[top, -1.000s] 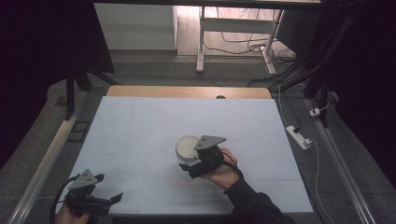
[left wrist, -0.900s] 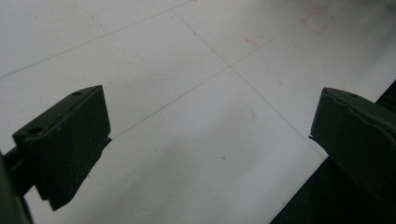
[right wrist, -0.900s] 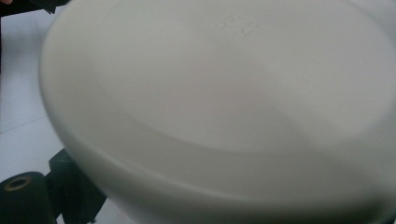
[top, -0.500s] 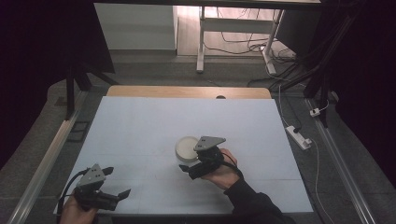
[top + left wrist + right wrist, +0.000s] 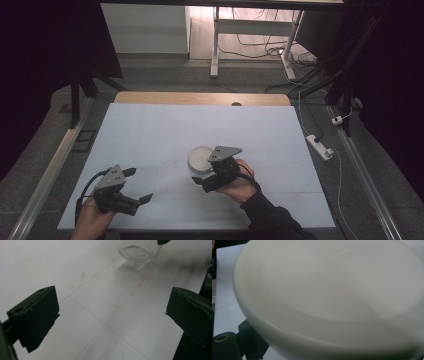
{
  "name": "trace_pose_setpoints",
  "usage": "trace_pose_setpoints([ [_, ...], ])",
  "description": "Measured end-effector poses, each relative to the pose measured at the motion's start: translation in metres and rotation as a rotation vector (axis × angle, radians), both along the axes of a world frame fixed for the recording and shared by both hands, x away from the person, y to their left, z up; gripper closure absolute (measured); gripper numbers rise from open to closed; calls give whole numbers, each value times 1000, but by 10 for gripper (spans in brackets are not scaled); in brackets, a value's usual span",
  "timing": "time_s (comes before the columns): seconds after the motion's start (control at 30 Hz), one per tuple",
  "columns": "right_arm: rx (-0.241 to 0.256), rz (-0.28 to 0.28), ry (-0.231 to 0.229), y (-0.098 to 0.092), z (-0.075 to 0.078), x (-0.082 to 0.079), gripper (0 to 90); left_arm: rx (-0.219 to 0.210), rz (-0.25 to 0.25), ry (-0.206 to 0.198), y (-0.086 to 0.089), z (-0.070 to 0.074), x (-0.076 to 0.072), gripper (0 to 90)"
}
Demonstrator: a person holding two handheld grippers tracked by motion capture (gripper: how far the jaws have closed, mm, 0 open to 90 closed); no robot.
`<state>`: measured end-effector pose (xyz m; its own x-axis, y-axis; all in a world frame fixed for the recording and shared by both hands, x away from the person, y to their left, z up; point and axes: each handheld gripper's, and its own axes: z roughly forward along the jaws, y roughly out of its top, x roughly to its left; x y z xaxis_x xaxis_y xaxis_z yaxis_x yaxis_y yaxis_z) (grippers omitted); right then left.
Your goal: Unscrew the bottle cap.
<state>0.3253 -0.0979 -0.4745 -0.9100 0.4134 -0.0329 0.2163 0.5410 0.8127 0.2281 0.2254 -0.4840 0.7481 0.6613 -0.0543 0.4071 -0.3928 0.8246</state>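
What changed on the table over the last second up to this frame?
The left gripper moved forward from the near left corner toward the table's middle, jaws open and holding nothing. The right gripper stayed at the white bowl, which kept its place on the white table; whether its jaws clamp the bowl is unclear.

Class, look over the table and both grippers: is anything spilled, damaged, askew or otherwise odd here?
Nothing stands out. The white bowl sits upright at the right gripper, nothing spilled. The left gripper is open over bare table, which shows faint red marks.
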Motion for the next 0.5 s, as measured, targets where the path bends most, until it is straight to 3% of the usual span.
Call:
trace_pose_setpoints([
  [0.17, -6, 3, -3, 0, 0, 0, 67, 42, -46, 8, -15, 9, 13, 0],
  [0.3, -5, 7, -6, 0, 1, -1, 67, 24, -69, 13, -24, 15, 22, 0],
  [0.4, -4, 10, -7, 0, 1, -1, 67, 13, -53, -15, -30, 20, 28, 0],
  [0.5, -2, 15, -9, 0, 1, -2, 67, -27, -95, -11, -33, 26, 34, 0],
])
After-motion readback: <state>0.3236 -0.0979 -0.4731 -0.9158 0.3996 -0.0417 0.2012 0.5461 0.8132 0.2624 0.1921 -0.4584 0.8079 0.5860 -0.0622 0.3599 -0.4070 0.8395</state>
